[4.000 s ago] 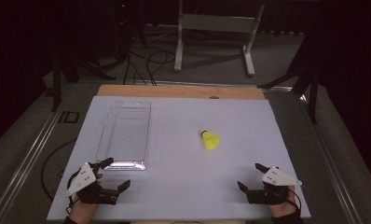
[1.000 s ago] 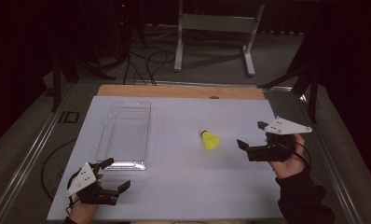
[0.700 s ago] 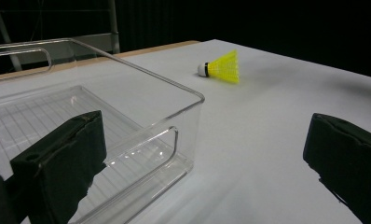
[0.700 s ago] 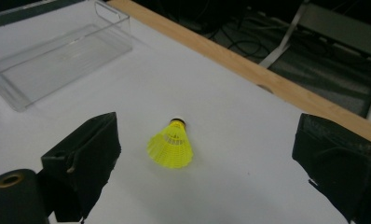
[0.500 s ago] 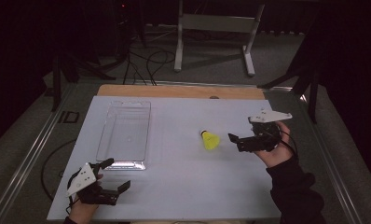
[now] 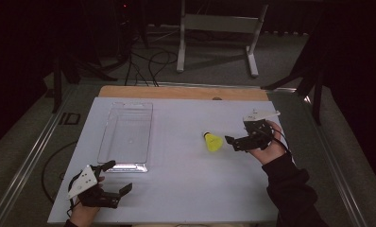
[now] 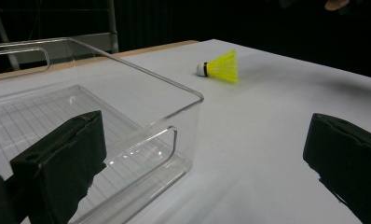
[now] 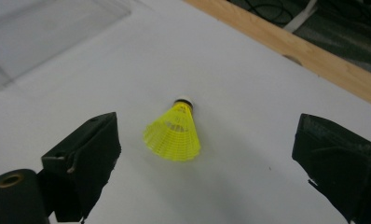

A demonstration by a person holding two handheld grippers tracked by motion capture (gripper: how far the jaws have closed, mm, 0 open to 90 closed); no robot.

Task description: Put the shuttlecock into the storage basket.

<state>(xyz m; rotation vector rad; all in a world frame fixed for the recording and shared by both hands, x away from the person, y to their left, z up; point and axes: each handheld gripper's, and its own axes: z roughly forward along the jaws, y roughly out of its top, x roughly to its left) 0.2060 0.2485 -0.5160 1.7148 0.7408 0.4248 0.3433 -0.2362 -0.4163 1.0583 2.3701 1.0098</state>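
Observation:
A yellow shuttlecock [image 6: 213,142] with a white cork lies on its side on the white table [image 6: 186,189], right of the middle. My right gripper [image 6: 233,143] is open just to its right, jaws pointing at it. In the right gripper view the shuttlecock [image 8: 174,133] lies a short way ahead between the jaws of the right gripper [image 8: 207,128], untouched. My left gripper [image 6: 117,177] is open near the front left corner, empty. In the left gripper view the left gripper [image 7: 204,126] faces the near corner of a clear plastic bin [image 7: 141,70], with the shuttlecock [image 7: 221,66] farther off.
The clear bin [image 6: 124,166] stands empty on the left half of the table, long side running away from me; it is the bin [image 8: 44,28] at the top left of the right gripper view. A wooden strip [image 6: 176,92] borders the far edge. Stands and cables are beyond.
My right gripper has travelled from the front right corner up and leftward to just beside the shuttlecock. The left gripper, bin and shuttlecock have stayed put.

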